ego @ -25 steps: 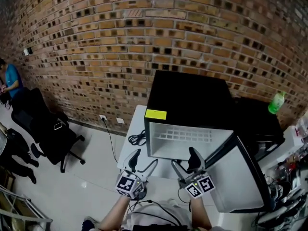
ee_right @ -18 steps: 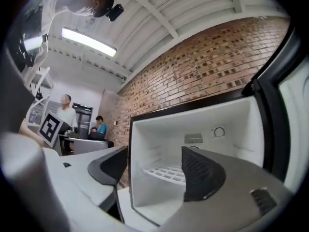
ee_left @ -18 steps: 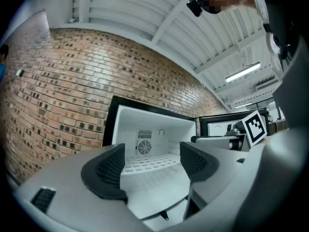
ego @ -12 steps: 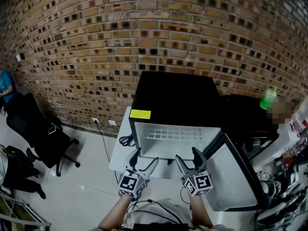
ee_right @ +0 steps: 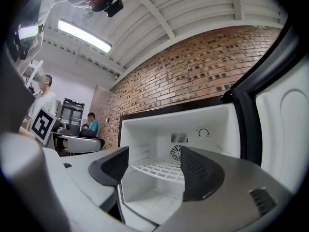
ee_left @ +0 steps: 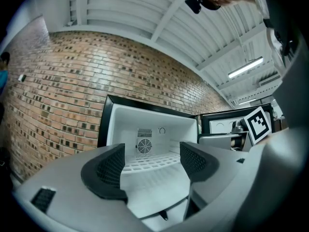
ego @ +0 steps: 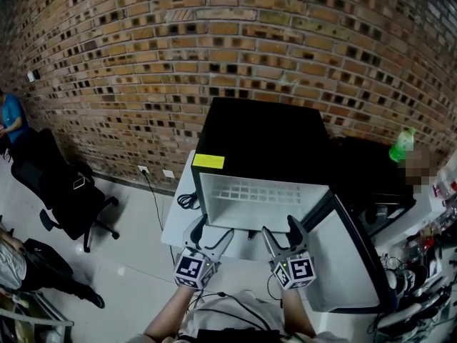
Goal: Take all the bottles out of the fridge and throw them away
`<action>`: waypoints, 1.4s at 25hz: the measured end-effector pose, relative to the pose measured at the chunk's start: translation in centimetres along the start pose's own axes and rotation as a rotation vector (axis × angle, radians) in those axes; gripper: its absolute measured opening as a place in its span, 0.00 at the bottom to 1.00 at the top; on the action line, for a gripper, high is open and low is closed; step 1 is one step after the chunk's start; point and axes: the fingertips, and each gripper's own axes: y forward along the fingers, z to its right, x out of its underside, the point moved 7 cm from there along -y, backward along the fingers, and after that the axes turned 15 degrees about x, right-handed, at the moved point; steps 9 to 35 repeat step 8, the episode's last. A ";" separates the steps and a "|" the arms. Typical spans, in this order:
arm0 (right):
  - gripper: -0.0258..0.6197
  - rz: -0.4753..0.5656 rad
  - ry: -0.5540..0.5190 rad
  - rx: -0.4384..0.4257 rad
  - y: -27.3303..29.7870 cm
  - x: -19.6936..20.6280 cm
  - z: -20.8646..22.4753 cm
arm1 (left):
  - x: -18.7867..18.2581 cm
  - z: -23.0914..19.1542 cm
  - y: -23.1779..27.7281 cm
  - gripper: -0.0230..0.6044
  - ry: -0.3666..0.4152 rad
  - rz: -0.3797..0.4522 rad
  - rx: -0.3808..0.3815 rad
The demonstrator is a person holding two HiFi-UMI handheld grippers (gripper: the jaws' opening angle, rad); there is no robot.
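**A:** White-lined mini fridge (ego: 257, 143), black case, on the counter (ego: 180, 216). Contents?

**B:** One wire shelf (ego: 260, 193) and a fan grille (ee_right: 177, 153) on the back wall. No bottles above or below the shelf. The door (ego: 355, 263) hangs open toward 4 o'clock, as it did a second ago, and the compartment was just as bare then.

**A:** Claws?

**B:** Left claw (ego: 213, 233), at 7 o'clock of the opening: jaws well apart, nothing between them. Right claw (ego: 280, 231), at 5 o'clock: jaws have just been closing and now stand partly apart, also with nothing between them. Both point level at the compartment, just short of it.

**A:** Any bottle listed?

**B:** One green bottle (ego: 402, 146), upright on the black unit (ego: 364, 171) at the fridge's 2 o'clock, outside it.

**A:** Meaning?

**B:** The right claw narrowed on air, so no pick looks to be under way. The fridge appears already cleared.
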 end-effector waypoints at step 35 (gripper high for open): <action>0.60 -0.006 0.010 0.001 0.0 0.3 0.1 | 0.3 -0.2 -0.1 0.59 0.011 -0.016 -0.012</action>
